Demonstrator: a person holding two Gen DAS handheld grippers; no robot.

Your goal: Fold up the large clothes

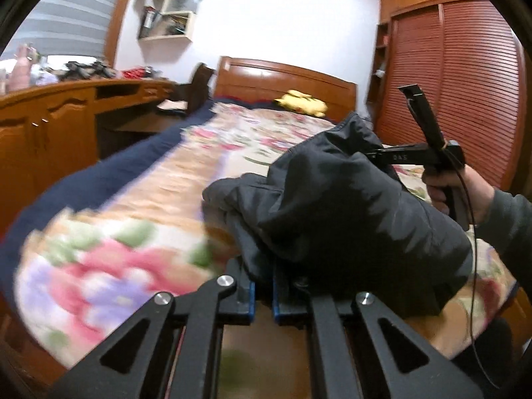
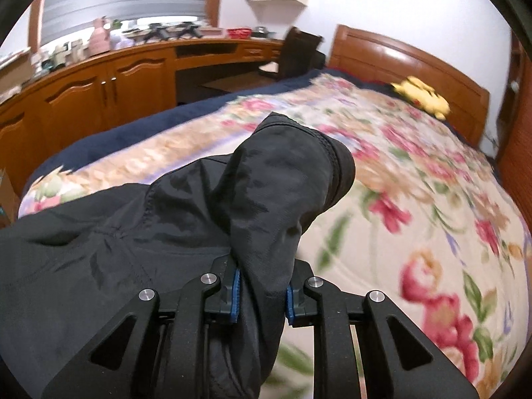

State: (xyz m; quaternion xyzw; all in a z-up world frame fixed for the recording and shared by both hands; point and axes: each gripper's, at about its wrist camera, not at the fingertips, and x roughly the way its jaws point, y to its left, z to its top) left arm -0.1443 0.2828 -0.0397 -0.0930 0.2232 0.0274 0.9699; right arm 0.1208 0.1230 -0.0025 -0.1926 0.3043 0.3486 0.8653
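Observation:
A black padded jacket (image 1: 349, 206) lies bunched on the flowered bedspread (image 1: 139, 232). My left gripper (image 1: 262, 296) is shut on a fold of the jacket near the bed's foot, its blue pads close together on the cloth. My right gripper (image 2: 261, 294) is shut on a jacket sleeve (image 2: 282, 179), whose cuff sticks up and forward past the fingers. The rest of the jacket (image 2: 83, 232) spreads to the left in the right wrist view. The right gripper's body and the hand holding it show in the left wrist view (image 1: 432, 156), behind the jacket.
A yellow plush toy (image 1: 302, 101) lies by the wooden headboard (image 1: 282, 79). A long wooden desk with cabinets (image 2: 109, 76) and a dark chair (image 2: 299, 53) run along the bed's left side. A red slatted wardrobe (image 1: 459, 83) stands to the right.

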